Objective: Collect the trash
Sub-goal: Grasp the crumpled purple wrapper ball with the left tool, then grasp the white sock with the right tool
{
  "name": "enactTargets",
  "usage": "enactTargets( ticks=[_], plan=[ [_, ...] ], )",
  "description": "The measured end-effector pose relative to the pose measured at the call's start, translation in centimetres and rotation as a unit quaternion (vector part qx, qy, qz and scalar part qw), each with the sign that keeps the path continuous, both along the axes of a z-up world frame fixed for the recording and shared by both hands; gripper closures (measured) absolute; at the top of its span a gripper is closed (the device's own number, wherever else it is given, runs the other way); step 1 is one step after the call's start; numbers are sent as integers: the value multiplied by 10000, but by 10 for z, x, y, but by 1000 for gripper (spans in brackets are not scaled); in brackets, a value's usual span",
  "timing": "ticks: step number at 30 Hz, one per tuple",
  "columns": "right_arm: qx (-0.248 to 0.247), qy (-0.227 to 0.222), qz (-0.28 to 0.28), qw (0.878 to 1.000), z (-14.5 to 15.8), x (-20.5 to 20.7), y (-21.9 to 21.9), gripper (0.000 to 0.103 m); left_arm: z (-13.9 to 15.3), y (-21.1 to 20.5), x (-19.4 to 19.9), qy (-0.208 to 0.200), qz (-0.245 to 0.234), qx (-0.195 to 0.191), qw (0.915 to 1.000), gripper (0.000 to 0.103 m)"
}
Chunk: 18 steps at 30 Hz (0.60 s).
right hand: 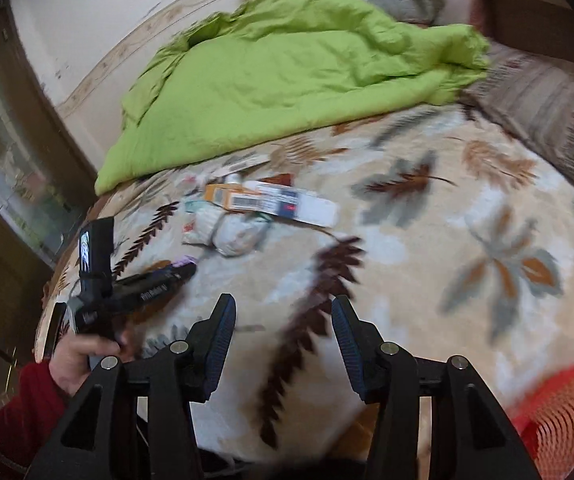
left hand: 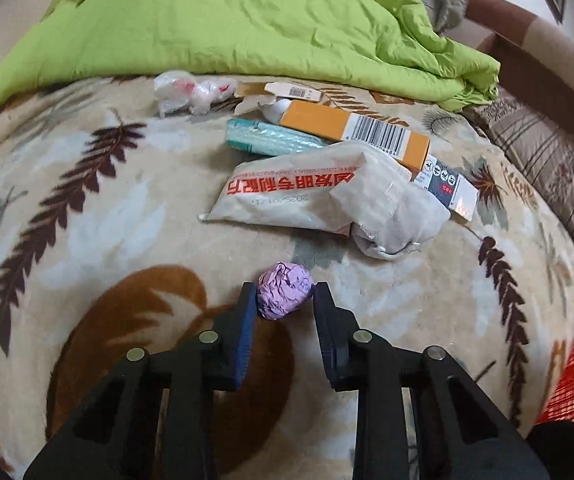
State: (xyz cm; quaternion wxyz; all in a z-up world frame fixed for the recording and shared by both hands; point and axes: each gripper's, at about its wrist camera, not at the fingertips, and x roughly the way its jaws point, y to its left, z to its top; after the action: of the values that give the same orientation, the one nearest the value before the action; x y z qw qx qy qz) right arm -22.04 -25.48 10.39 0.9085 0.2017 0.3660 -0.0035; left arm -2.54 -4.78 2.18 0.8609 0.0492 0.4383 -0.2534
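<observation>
Between left claw point(left hand: 285, 294) fingers: purple wad point(left hand: 284, 296), contact unclear.

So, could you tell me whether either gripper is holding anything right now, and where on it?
The left gripper brackets the crumpled purple paper ball at its sides; whether it is clamped cannot be told. The right gripper is open, holding nothing.

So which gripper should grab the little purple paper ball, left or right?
Left. The left gripper already has its open fingers on either side of the purple paper ball, so probably it just needs to squeeze. The right gripper is open over bare blanket.
</observation>
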Motion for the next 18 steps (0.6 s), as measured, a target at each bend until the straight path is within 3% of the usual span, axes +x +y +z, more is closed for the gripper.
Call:
enactTargets(
  ticks=[4, 5, 9, 12, 13, 15, 18],
  plan=[
    [69, 63, 417, 9991, -15, 63, 23, 40, 4, 6, -4, -191, 79, -69, 9998, 77],
    [27, 146, 506, 9986, -21, 79, 29, 34, 7, 9, -5, -265, 123, -134, 9995, 77],
    [-40, 367, 587, 9976, -43, 134, 44, 35, 14, 21, -6, -474, 328, -220, 9981, 77],
    [-103, 529, 584, 9968, -58, 163, 49, 36, 13, 24, -2, -403, 394, -260, 9981, 77],
    [-151, 596, 514, 9968, -65, 171, 50, 39, 13, 25, -1, -392, 402, -272, 9980, 77],
    [-27, 611, 543, 9967, -75, 179, 48, 64, 13, 25, -1, -400, 389, -302, 9980, 77],
    [-79, 395, 562, 9976, -75, 173, 51, 81, 14, 23, -3, -404, 317, -339, 9981, 77]
  ],
)
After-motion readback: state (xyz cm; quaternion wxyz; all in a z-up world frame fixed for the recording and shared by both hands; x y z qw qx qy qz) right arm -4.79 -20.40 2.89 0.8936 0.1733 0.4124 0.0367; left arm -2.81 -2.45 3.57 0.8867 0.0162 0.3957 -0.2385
